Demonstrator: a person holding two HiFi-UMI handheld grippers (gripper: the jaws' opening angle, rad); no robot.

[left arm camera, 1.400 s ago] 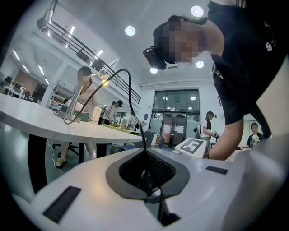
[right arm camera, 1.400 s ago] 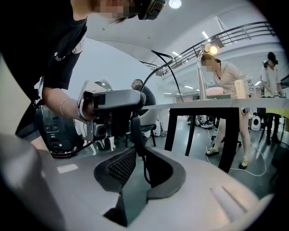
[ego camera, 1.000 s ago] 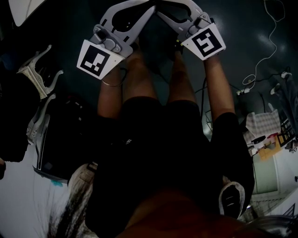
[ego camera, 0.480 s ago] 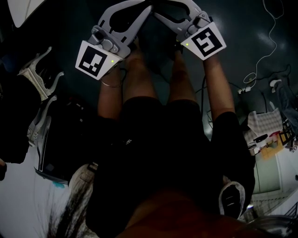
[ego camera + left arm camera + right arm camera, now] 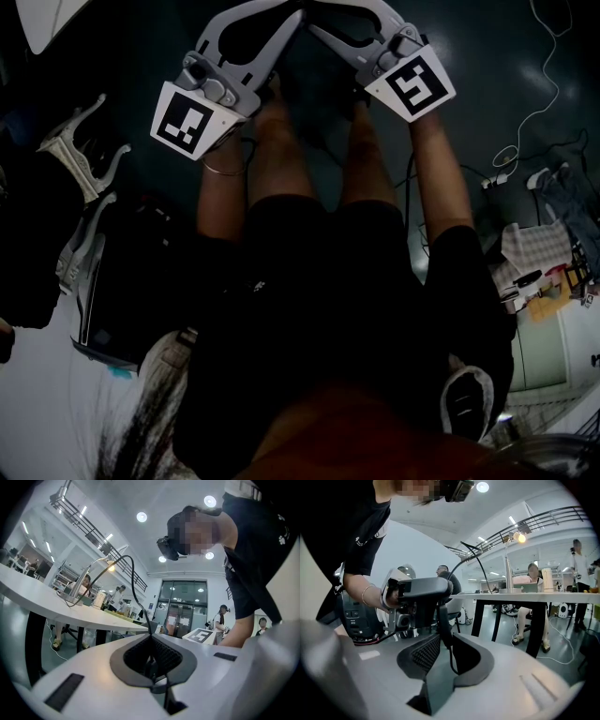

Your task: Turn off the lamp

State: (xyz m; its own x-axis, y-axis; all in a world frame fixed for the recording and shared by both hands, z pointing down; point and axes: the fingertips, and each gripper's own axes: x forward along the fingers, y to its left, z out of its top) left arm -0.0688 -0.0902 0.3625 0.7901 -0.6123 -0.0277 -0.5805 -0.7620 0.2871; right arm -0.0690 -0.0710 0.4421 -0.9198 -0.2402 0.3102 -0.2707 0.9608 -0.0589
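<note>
The desk lamp (image 5: 99, 565) stands on a long white table (image 5: 42, 603), far off, and its head (image 5: 518, 537) glows lit. Its thin black cable (image 5: 134, 581) runs down from the table to both grippers. My left gripper (image 5: 151, 660) is shut on that cable. In the right gripper view the cable (image 5: 480, 569) thickens into a black stem (image 5: 442, 620) between the pads of my right gripper (image 5: 443, 653). Those jaws are closing, with a slim gap still beside the stem. In the head view both grippers meet tip to tip, left gripper (image 5: 296, 13) and right gripper (image 5: 315, 11), above the person's knees.
People sit and stand at the far side of the table (image 5: 562, 597). A chair (image 5: 454, 613) stands beyond the left gripper (image 5: 423, 592). On the dark floor lie a white cord with a power strip (image 5: 497, 178) at the right and white gripper frames (image 5: 80, 141) at the left.
</note>
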